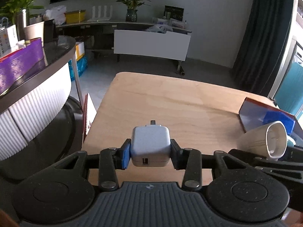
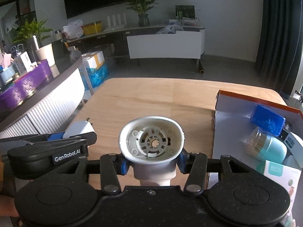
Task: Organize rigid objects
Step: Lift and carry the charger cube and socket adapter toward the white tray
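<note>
My left gripper (image 1: 150,152) is shut on a white USB charger block (image 1: 150,145), its plug prongs pointing away and its USB port facing me, held above the wooden table (image 1: 170,98). My right gripper (image 2: 152,163) is shut on a cream plastic funnel-shaped housing (image 2: 151,140), whose open ribbed mouth faces forward. In the left wrist view that housing (image 1: 265,141) shows at the right edge. The right wrist view has the left gripper (image 2: 56,145) and the charger (image 2: 79,128) at its left. An open cardboard box (image 2: 227,117) stands on the table's right side.
The box holds a blue block (image 2: 269,120), a teal-capped clear jar (image 2: 265,145) and a white carton (image 2: 280,172). A curved counter (image 1: 37,79) with a purple box (image 1: 20,60) stands to the left. A red-edged box (image 1: 89,113) leans by the table's left edge.
</note>
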### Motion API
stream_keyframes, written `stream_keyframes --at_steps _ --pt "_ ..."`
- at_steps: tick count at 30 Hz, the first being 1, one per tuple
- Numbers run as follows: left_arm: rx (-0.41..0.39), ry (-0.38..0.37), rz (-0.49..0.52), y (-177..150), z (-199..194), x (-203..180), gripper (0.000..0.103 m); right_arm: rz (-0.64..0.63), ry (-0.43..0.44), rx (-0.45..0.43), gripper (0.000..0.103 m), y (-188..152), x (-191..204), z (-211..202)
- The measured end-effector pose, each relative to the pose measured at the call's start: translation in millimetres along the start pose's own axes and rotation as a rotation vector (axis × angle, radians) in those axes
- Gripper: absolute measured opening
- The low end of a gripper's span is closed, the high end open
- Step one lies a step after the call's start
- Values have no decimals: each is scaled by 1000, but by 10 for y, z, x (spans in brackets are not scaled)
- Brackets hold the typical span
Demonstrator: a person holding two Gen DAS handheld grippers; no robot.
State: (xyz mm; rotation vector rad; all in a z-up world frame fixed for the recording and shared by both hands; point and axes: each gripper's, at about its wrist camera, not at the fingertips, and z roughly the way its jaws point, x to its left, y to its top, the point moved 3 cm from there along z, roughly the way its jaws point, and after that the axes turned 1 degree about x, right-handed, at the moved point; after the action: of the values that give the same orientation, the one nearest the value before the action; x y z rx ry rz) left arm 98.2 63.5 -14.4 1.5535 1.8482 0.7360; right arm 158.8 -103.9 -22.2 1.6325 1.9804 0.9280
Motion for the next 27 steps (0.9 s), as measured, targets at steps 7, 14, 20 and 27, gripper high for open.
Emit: stream_keyframes --at_steps 7,14,20,27 --pt "-6 -2 -13 -15 -263 -88 42 -5 6 -27 58 -44 -26 -301" --pt "-24 -26 -1 -29 -447 -221 42 -2 -4 -54 58 -100 -68 -534" --pt "-42 -35 17 -46 -568 -319 42 7 -13 -80 58 -132 -133 -704" --pt "-57 -47 37 -67 -675 -428 42 18 -20 -102 58 -152 -214 -852"
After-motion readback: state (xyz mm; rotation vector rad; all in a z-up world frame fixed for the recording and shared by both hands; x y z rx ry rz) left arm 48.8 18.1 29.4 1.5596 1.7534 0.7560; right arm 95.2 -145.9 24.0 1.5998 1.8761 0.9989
